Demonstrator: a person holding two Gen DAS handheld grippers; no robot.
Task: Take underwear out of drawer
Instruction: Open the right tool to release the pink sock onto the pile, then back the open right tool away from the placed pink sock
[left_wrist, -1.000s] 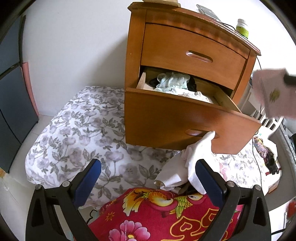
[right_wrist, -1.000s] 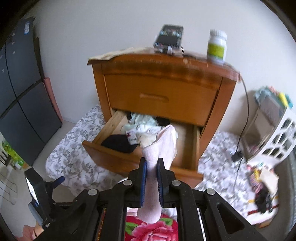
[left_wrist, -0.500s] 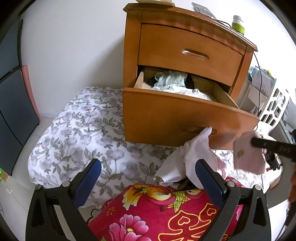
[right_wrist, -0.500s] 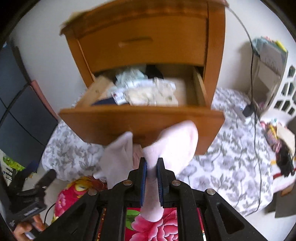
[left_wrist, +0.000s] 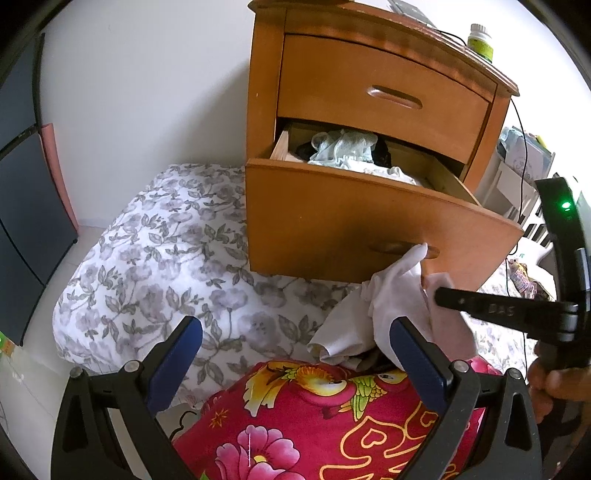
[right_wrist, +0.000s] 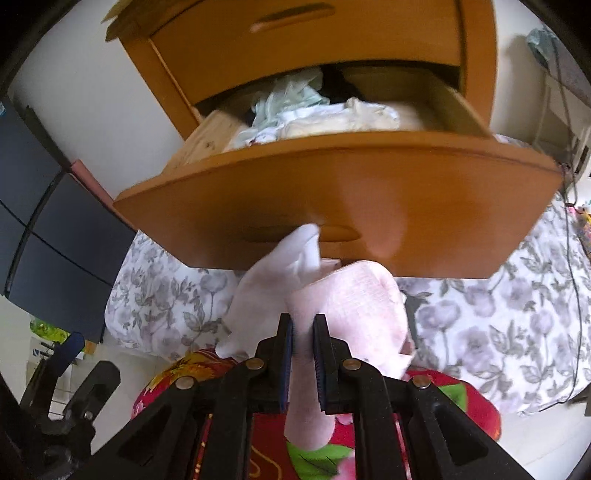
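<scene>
grey floral bedding (left_wrist: 155, 258) spread low under the nightstand. red floral blanket (left_wrist: 325, 417) bunched at near edge. green-labelled bottle (left_wrist: 480, 40) and black cable (left_wrist: 519, 122) on the nightstand's top right. dark panelled cabinet (left_wrist: 22, 206) at left. white wall (left_wrist: 147, 85) behind. white slotted rack (left_wrist: 517, 195) at right, contents unclear.

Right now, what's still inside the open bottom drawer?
The drawer holds a heap of clothes: a pale green piece at the back, cream pieces in front and something black behind them. Its front panel and that heap hide whatever lies underneath.
</scene>
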